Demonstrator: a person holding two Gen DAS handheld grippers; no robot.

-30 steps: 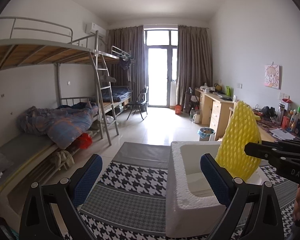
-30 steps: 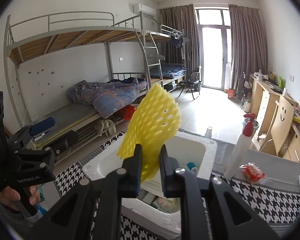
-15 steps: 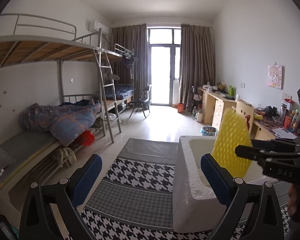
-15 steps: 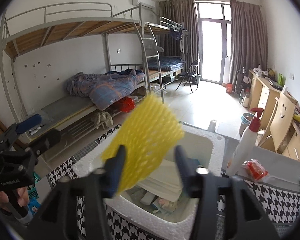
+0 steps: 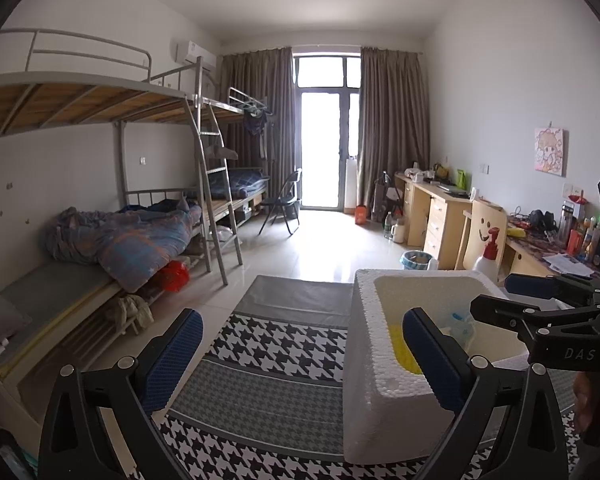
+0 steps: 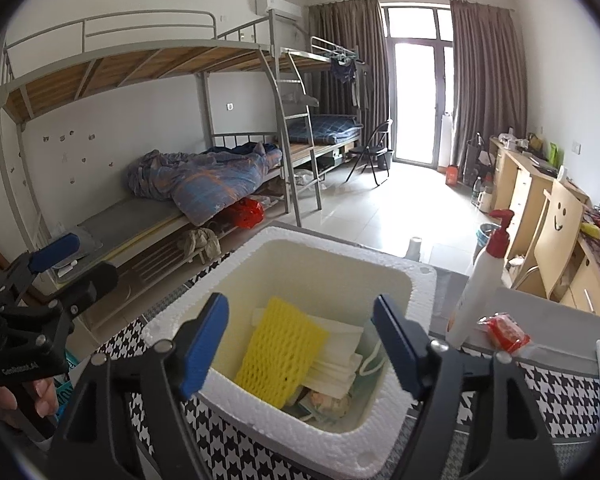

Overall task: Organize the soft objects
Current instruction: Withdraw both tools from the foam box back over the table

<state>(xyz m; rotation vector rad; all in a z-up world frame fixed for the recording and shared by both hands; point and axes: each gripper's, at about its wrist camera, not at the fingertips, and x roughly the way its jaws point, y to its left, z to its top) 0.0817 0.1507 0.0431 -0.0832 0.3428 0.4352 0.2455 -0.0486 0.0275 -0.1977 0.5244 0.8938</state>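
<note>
We hold our right gripper (image 6: 300, 344) wide open above the foam box (image 6: 420, 280); the yellow foam net (image 6: 280, 356) lies inside at six o'clock. Our left gripper (image 5: 300, 356) gapes empty.

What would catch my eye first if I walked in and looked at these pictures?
Probably the bright yellow foam net, lying inside the white foam box on top of folded white sheets, right between the open right gripper. Beside the box stands a white pump bottle with a red top on the houndstooth mat. Behind, a rumpled blue quilt sprawls over the lower bunk.
</note>
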